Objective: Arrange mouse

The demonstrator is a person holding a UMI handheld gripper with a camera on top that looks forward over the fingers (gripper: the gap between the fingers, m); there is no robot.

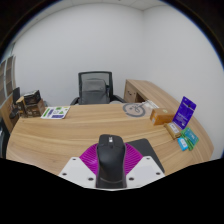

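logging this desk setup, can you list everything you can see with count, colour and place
mouse: 1, black, between the fingers, held off the desk
mouse mat: 1, black, on the desk just beyond the fingers
desk: 1, light wood, curved, across the room
chair: 1, black and grey, behind the desk
box: 1, brown, on the desk's right wing
sign: 1, purple, upright beside the box
booklet: 1, green and white, far left on desk
gripper: 1, magenta pads, shut on mouse
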